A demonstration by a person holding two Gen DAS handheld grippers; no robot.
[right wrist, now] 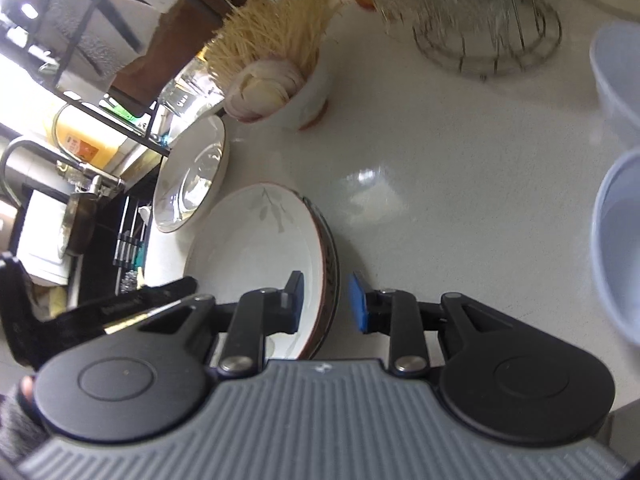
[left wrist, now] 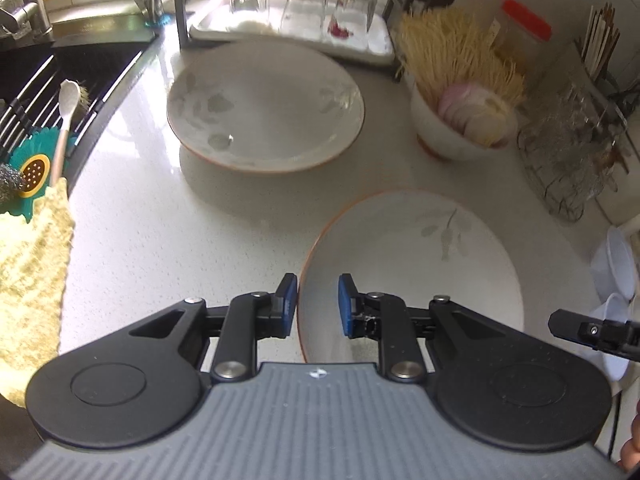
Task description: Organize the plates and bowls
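Left gripper [left wrist: 318, 305]: rim of the near leaf-print plate [left wrist: 420, 272] sits in the gap between the blue pads, jaws narrow, but contact with the pads isn't clear, so can't call it a grip. Right gripper [right wrist: 326, 302]: opposite rim of the same plate between its pads, a visible gap on the right pad, so not clamped. Plate lies on the white countertop [left wrist: 160, 240]. A second leaf-print plate [left wrist: 266, 106] sits further back, well apart, near the glass tray [left wrist: 360, 46].
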